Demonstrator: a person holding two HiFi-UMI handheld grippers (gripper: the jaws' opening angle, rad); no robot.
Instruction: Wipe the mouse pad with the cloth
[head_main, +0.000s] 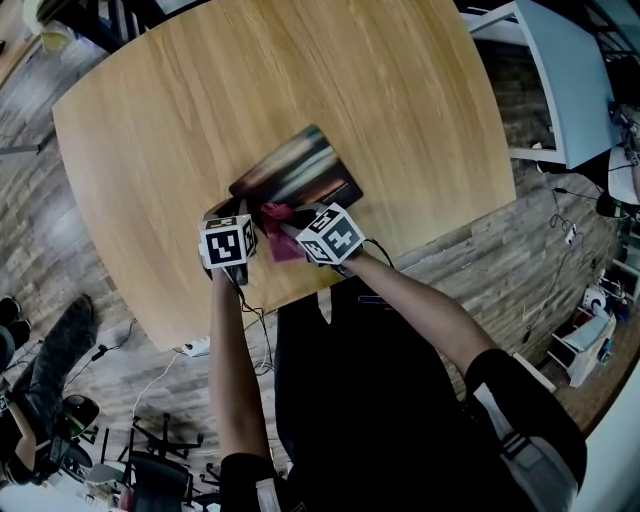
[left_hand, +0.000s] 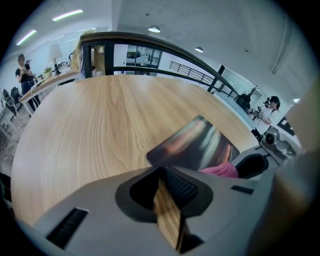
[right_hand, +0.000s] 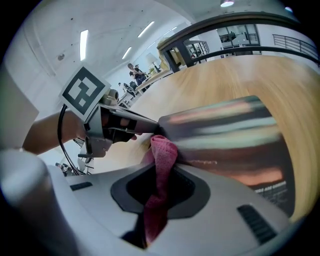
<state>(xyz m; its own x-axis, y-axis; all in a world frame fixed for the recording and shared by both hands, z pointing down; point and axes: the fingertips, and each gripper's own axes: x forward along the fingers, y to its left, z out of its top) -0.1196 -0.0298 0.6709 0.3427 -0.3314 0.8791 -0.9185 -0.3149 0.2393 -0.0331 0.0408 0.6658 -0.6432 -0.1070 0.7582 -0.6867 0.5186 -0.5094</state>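
A dark mouse pad (head_main: 295, 170) with blurred colour streaks lies flat on the round wooden table (head_main: 200, 90), near its front edge. My left gripper (head_main: 246, 208) is at the pad's near left corner. In the right gripper view its fingers (right_hand: 145, 122) come together on that corner. My right gripper (right_hand: 162, 172) is shut on a pink cloth (right_hand: 163, 150), which hangs out of the jaws and touches the pad (right_hand: 225, 135) at its near edge. The cloth (head_main: 282, 243) sits between the two grippers. In the left gripper view the pad (left_hand: 197, 142) lies just beyond the left gripper (left_hand: 161, 171).
The table's front edge (head_main: 300, 295) runs just under my hands. A white desk (head_main: 560, 80) stands to the far right. A power strip (head_main: 197, 347) and cables lie on the floor below. The bare tabletop (left_hand: 100, 115) stretches beyond the pad. People stand far off in the room.
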